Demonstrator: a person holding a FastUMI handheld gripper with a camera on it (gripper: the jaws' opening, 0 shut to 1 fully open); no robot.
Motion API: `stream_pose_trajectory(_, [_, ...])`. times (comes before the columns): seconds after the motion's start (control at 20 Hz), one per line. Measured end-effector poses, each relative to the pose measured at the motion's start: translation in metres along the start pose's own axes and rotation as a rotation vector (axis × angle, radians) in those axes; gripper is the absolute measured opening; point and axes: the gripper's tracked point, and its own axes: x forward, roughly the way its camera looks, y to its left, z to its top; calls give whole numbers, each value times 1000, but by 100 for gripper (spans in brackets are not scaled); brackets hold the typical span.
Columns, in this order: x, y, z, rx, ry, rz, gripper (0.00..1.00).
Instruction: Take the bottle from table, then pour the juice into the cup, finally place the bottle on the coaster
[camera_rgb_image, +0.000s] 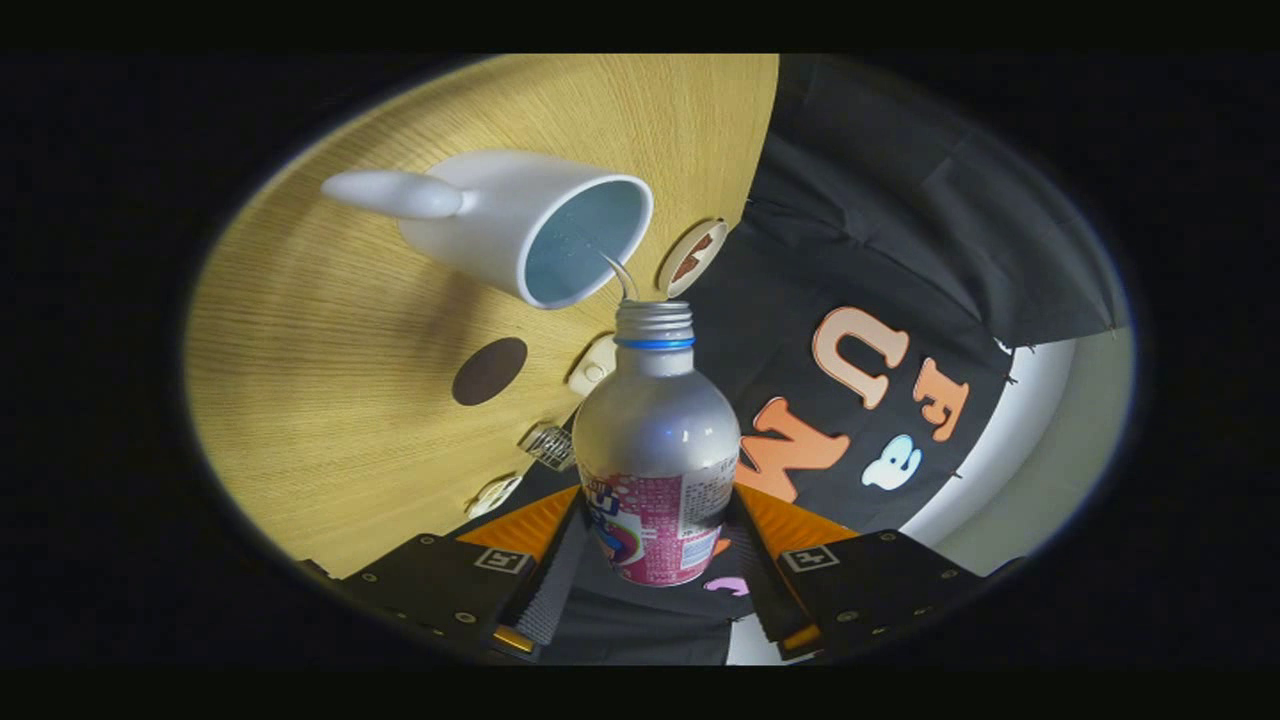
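Observation:
My gripper (655, 545) is shut on a silver bottle (655, 440) with a pink label, one finger pressing each side of its lower body. The bottle is uncapped and rolled over with my view, its threaded mouth (653, 318) at the rim of a white cup (520, 225) with a pale blue inside. A thin stream of liquid (622, 277) arcs from the mouth into the cup. The cup stands on the light wooden table (330, 380), its handle pointing away from the bottle. A dark brown round coaster (489, 371) lies on the table beside the cup.
A round light coaster with a brown figure (692, 257) lies near the table's edge just past the cup. A small white object (592, 366), a patterned metallic item (549, 446) and another white piece (495, 492) lie along that edge. Black cloth hangs beyond the table.

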Motion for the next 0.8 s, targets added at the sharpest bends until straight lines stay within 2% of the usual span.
stream_pose_trajectory(0.45, [-1, 0, 0, 1, -5, 3, 76])
stream_pose_trajectory(0.7, [3, 10, -6, 139, 2, 76, 76])
stream_pose_trajectory(0.8, [-3, 29, -1, 242, 5, 111, 76])
